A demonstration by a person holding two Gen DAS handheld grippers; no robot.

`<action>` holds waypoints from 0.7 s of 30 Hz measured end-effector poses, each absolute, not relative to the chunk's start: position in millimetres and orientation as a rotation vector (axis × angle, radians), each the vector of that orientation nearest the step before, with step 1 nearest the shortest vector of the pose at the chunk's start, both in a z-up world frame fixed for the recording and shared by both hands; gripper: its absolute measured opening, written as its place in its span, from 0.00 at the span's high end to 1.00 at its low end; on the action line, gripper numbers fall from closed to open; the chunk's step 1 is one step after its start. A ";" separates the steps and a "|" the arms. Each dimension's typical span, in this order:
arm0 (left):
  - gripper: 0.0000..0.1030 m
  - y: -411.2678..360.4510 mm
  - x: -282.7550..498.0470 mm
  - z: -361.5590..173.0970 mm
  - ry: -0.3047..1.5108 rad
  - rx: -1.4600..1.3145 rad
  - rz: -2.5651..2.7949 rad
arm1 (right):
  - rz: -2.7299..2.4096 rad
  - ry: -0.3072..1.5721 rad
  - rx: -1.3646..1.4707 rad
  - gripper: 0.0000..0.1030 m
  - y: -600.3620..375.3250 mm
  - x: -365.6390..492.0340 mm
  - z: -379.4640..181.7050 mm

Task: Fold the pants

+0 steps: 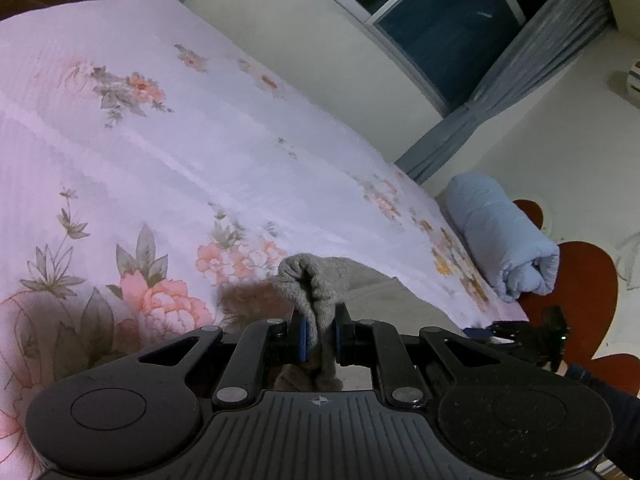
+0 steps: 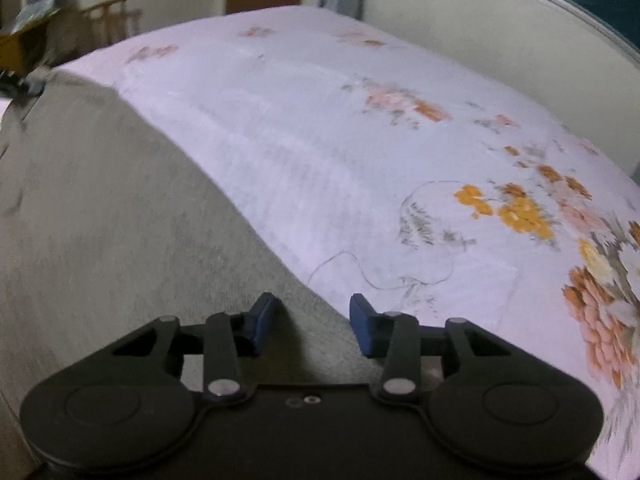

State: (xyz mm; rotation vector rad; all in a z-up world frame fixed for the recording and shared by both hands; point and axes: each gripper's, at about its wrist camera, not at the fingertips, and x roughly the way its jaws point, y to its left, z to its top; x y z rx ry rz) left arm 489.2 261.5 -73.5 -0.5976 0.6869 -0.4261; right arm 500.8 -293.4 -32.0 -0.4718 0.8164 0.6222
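The grey pants (image 2: 100, 216) lie across the pink floral bed sheet (image 2: 320, 128), filling the left half of the right wrist view. My left gripper (image 1: 320, 332) is shut on a bunched grey edge of the pants (image 1: 312, 280) and holds it above the bed. My right gripper (image 2: 312, 320) is open, its blue pads (image 2: 262, 320) spread over the near edge of the pants, with cloth between and under them. The other gripper (image 1: 524, 332) shows small at the right in the left wrist view.
A rolled light blue blanket (image 1: 500, 236) lies at the far end of the bed by the wall. A reddish headboard (image 1: 580, 280) stands behind it. A window (image 1: 452, 20) with grey curtains is above. Wooden furniture (image 2: 108, 20) stands beyond the bed.
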 end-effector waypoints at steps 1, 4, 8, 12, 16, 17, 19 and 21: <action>0.88 260.1 489.9 -74.2 0.691 -0.597 -0.423 | 0.616 0.811 -0.492 1.00 -292.4 499.3 -31.0; 0.88 257.8 487.3 -69.1 0.678 -0.595 -0.443 | 0.616 0.790 -0.506 1.00 -292.3 489.5 -23.6; 0.88 257.5 477.3 -53.0 0.656 -0.583 -0.487 | 0.604 0.728 -0.510 1.00 -294.1 467.1 -2.1; 0.88 263.1 460.3 -33.5 0.629 -0.560 -0.542 | 0.598 0.678 -0.505 1.00 -298.4 437.4 29.4; 0.88 273.2 431.8 -19.3 0.596 -0.553 -0.604 | 0.619 0.619 -0.521 1.00 -303.5 380.8 70.4; 0.88 274.5 423.5 -17.8 0.593 -0.545 -0.624 | 0.623 0.603 -0.523 1.00 -303.8 363.9 79.4; 0.88 278.2 403.3 -17.2 0.579 -0.546 -0.649 | 0.633 0.586 -0.559 1.00 -302.9 325.2 94.7; 0.88 284.9 377.8 -19.1 0.561 -0.546 -0.661 | 0.642 0.592 -0.582 1.00 -302.1 292.7 100.6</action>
